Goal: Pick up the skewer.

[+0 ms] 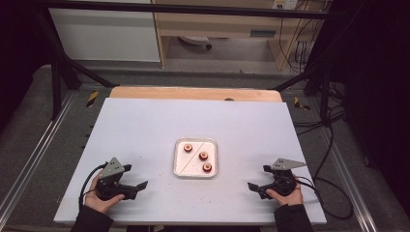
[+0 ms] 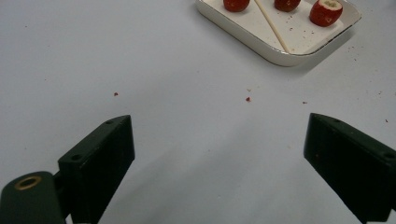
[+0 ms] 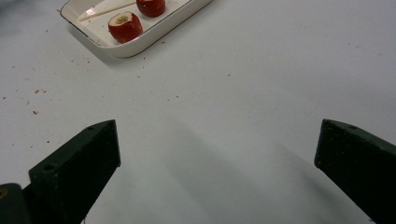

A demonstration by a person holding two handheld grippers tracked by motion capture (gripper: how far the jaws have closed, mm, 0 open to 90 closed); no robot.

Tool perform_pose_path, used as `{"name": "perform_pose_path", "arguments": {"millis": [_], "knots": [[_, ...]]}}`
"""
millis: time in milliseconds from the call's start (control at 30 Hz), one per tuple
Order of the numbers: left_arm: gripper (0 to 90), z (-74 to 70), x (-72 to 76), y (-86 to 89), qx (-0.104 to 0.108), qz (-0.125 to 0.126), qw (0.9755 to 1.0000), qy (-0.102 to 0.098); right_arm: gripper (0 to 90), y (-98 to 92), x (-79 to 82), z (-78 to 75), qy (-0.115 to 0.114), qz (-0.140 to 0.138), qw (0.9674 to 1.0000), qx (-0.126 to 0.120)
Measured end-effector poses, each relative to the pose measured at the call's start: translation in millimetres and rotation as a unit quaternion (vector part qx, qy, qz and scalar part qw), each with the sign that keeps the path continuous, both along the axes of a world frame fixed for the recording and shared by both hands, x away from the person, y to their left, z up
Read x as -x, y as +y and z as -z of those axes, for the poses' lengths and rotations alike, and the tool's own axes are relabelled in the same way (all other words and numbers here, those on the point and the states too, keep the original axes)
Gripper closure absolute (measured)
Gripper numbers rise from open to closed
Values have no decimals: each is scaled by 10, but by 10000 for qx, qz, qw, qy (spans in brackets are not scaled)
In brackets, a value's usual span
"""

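The skewer (image 1: pixel 187 164) is lying flat in the white tray (image 1: pixel 212 145) mid-bench, its long axis running diagonally between 3 cored red fruits (image 1: pixel 203 155), presumably staged for threading. The left gripper (image 1: pixel 138 186) and right gripper (image 1: pixel 254 186) are waiting apart, jaws released and empty.

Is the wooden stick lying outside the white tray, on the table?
No, the wooden stick lies inside the white tray, slanted beside the three red fruit pieces.

No legible text, label, brand, number or sign is found on anything seen in the three views.
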State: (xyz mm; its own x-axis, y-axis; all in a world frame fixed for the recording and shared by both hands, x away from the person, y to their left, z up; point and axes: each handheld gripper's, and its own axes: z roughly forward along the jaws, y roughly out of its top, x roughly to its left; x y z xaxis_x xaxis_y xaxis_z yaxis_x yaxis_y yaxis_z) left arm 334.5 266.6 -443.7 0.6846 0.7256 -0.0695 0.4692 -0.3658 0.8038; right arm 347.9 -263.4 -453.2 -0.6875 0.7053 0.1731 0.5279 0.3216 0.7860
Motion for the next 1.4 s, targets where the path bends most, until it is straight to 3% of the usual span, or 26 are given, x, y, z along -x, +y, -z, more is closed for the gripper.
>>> {"name": "perform_pose_path", "arguments": {"millis": [800,1400], "knots": [[74,-58,-36,-195,-173,80,9998,101,8,4,-5,2,12,29,10000,48],[81,-244,-117,-553,-462,123,9988,100,8,7,-10,8,8,26,10000,89]]}}
